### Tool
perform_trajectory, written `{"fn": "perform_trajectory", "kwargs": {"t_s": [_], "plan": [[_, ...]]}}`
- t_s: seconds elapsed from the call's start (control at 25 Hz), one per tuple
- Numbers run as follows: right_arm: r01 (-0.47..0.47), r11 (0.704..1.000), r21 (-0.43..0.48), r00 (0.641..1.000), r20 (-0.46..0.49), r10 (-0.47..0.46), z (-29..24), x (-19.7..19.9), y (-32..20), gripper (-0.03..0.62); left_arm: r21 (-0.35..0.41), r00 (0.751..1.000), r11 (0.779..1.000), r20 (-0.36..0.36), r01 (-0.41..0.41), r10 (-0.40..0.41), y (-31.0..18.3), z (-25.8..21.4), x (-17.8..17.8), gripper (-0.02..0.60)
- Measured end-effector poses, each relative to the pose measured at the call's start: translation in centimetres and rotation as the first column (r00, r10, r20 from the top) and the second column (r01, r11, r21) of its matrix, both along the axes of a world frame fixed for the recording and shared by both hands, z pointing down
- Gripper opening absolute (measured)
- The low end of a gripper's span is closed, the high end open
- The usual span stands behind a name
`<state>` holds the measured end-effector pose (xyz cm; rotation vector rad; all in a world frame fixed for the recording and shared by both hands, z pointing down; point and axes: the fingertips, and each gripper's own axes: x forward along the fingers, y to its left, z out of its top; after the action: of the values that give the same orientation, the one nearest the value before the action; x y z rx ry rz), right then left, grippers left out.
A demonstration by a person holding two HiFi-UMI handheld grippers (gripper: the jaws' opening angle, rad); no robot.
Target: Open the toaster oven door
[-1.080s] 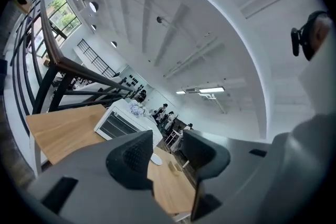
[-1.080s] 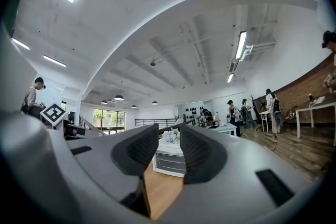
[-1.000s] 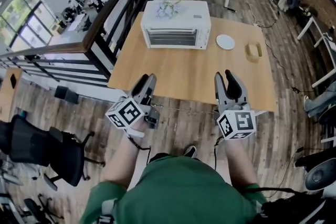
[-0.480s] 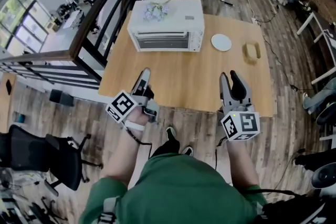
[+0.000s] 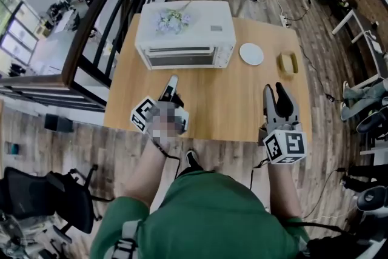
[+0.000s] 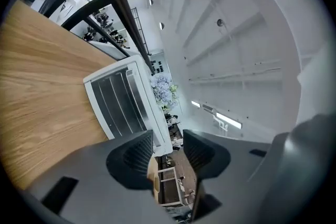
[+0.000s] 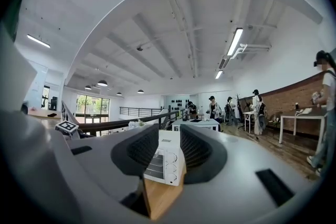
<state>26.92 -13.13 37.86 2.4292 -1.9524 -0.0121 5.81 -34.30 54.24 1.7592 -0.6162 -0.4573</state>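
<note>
The white toaster oven (image 5: 185, 38) stands at the back left of the wooden table (image 5: 224, 97), its glass door (image 5: 180, 59) closed and facing me. My left gripper (image 5: 172, 87) hovers over the table a short way in front of the door, rolled onto its side, open and empty. In the left gripper view the oven (image 6: 126, 107) lies tilted just beyond the parted jaws (image 6: 168, 147). My right gripper (image 5: 274, 93) is over the table's front right, open and empty. The right gripper view frames the oven's knob side (image 7: 167, 165) between its jaws (image 7: 169, 147).
A bunch of flowers (image 5: 168, 20) lies on the oven's top. A white plate (image 5: 251, 54) and a small wooden holder (image 5: 288, 62) sit to the oven's right. A dark railing (image 5: 100, 21) runs along the table's left. People stand in the far room (image 7: 215, 107).
Both grippers moved forward from the table's near edge out over the tabletop toward the oven. The left one rolled onto its side and sank. Both jaws stayed open.
</note>
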Motion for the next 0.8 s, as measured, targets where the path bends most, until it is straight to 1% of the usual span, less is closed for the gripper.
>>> {"fn": "perform_trajectory", "kwargs": {"t_s": [0.12,0.24,0.4,0.56,0.68,0.8], "plan": [[-0.018,1.0,-0.015,1.0,0.002,0.018,0.8,0.1,-0.6,0.138,-0.035,1.0,0.999,-0.028,-0.015,0.014,-1.4,1.1,1.1,0.19],[-0.029,0.999,-0.032,0.999,0.014,0.03,1.6,0.9,-1.5,0.138,-0.04,0.999,0.999,-0.049,-0.022,0.02,-3.0,1.3,2.5,0.19],[-0.02,0.999,-0.037,0.999,0.029,0.022,1.9,2.6,-2.6,0.138,-0.068,1.0,0.998,-0.025,0.017,-0.019,-4.2,2.1,3.4,0.19],[0.023,0.999,-0.035,0.999,0.041,-0.021,2.1,3.7,-4.5,0.138,-0.081,0.998,0.995,-0.005,0.06,-0.06,-5.7,3.1,3.7,0.19],[0.043,0.999,-0.025,0.998,0.038,-0.042,2.0,4.7,-5.3,0.138,-0.095,0.996,0.992,0.006,0.088,-0.088,-6.0,4.3,3.8,0.19],[0.046,0.999,-0.026,0.998,0.048,-0.044,1.8,6.6,-6.3,0.138,-0.113,0.993,0.987,0.017,0.118,-0.117,-7.0,4.6,4.6,0.19]]}}
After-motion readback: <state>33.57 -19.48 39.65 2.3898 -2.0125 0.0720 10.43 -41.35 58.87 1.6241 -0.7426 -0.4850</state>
